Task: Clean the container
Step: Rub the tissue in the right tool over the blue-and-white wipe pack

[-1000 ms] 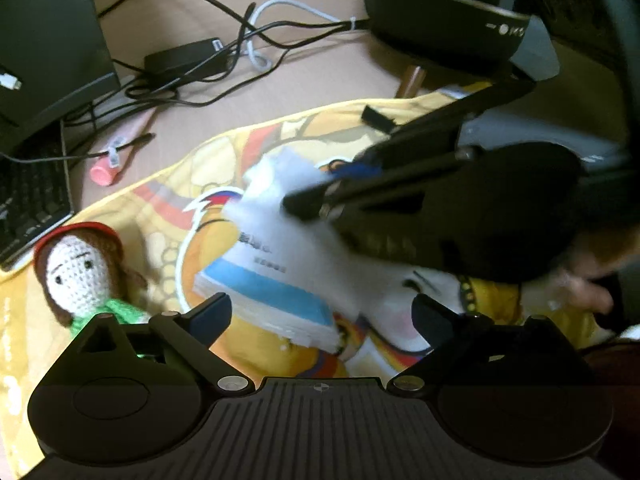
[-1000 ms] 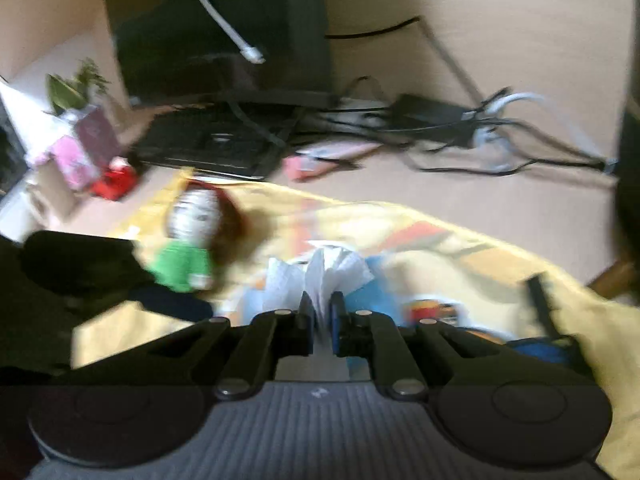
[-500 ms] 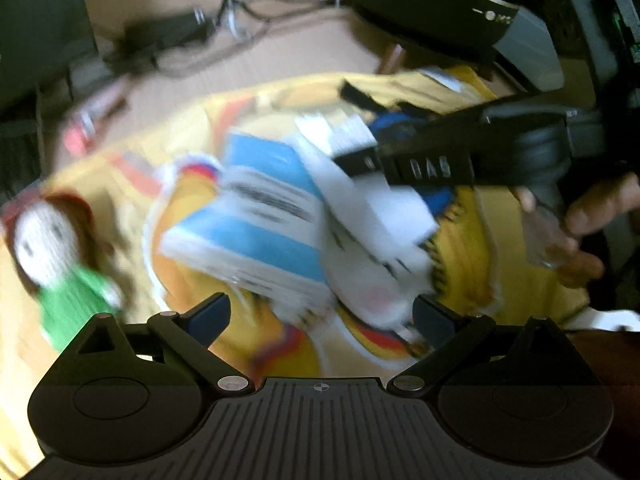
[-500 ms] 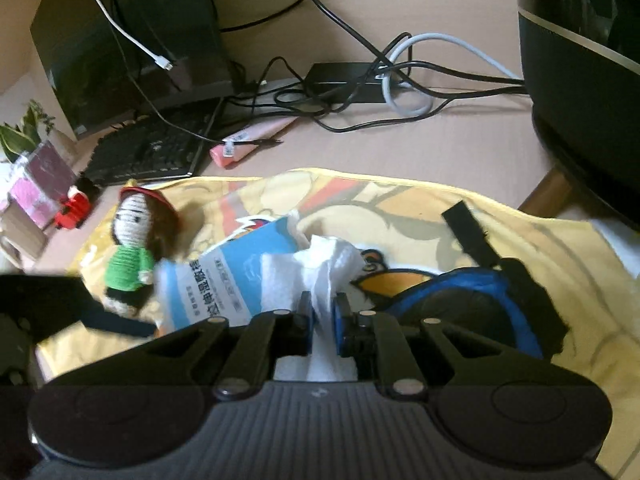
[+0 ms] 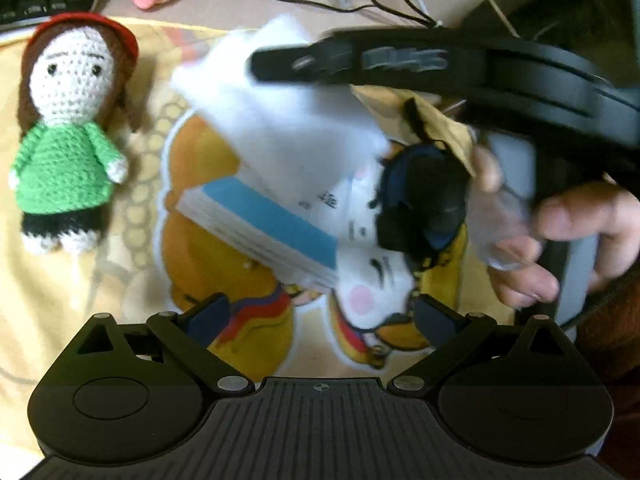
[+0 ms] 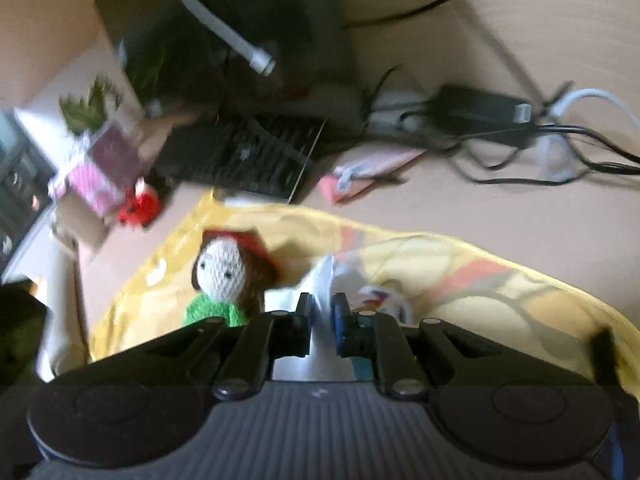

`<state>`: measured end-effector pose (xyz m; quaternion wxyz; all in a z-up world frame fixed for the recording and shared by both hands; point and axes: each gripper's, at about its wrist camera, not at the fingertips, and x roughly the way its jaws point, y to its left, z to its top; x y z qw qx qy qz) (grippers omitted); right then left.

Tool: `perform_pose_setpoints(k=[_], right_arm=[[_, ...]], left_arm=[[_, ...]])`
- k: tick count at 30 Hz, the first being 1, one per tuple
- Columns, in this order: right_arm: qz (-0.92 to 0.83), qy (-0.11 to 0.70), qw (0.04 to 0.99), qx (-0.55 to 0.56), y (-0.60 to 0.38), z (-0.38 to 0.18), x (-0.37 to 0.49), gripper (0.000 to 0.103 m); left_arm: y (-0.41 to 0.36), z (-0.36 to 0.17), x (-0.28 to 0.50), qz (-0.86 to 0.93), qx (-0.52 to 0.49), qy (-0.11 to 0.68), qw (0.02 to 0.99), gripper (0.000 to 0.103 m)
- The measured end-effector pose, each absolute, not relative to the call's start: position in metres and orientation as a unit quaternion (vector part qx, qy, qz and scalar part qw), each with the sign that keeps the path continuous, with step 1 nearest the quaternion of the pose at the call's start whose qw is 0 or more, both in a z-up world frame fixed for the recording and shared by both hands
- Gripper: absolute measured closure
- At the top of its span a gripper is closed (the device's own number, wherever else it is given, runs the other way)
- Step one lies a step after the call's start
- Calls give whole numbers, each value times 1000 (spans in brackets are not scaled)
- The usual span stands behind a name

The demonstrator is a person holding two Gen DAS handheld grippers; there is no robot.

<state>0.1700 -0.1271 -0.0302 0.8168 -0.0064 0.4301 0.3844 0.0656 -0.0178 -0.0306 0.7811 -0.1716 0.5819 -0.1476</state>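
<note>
Your right gripper (image 6: 321,312) pinches a white tissue (image 5: 280,120); your left gripper (image 5: 320,316) gapes empty. Left: crochet doll (image 5: 66,128). Far: keyboard (image 6: 248,156), cables (image 6: 560,140).

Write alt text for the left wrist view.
The right gripper carries a white tissue above a blue-and-white tissue pack on a yellow cartoon cloth. A crocheted doll lies to the left; the left gripper is open below.
</note>
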Motion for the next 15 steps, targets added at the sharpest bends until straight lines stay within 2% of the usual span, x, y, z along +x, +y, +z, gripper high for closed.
perform_pose_setpoints(k=[4,8,11,15], right_arm=[[369,432,823,-16,-139,-37,168,91],[347,435,831,17,-173,-37,161,94],[324,433,840,51,-201,-34,155,95],[299,423,849,105,-238,-26,143,95]], left_arm=[[-14,-14,66,-137,-135,534,823,2],[-30,-5,70,-173,-32,459,871,2],[-44,-20,84,-198,34,447,872,2],[-51,-36,97,-239,59,457,855,2]])
